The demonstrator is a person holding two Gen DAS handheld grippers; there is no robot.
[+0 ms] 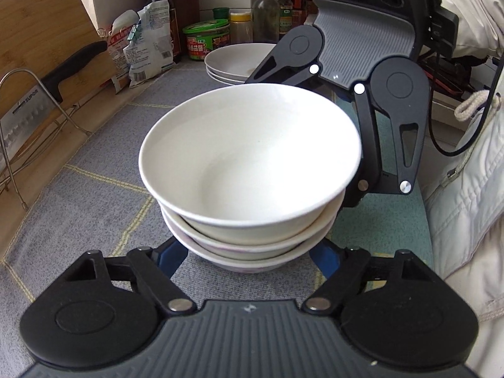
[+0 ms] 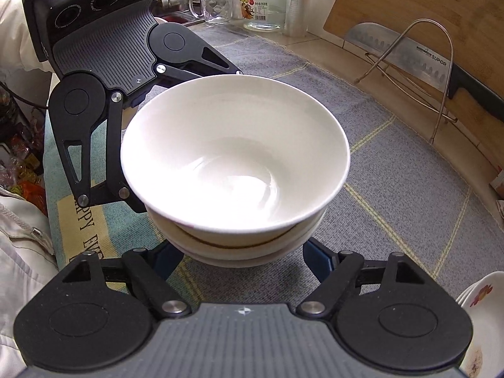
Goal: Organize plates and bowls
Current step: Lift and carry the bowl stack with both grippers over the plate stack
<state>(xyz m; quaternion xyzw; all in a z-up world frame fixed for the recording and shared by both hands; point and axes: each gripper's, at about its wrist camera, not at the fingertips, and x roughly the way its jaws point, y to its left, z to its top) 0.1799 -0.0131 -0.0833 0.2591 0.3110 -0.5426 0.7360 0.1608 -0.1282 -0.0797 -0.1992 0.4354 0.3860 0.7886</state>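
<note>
Between my left gripper's (image 1: 245, 260) fingers sits the foot of three stacked bowls (image 1: 249, 157). Their tips vanish under the flare, so I cannot tell whether they press. My right gripper (image 2: 244, 260) faces it across the stack, closed on the lowest bowl. Only the left view shows plates (image 1: 230, 61) stacked beyond, well apart, with bottles (image 1: 266, 15) behind. Only the right view shows a mug (image 2: 214, 4) and glass jar (image 2: 264, 3). A grey cloth (image 1: 94, 145) covers the worktop; a cleaver (image 2: 409, 55) leans in a wire rack (image 2: 441, 63).
</note>
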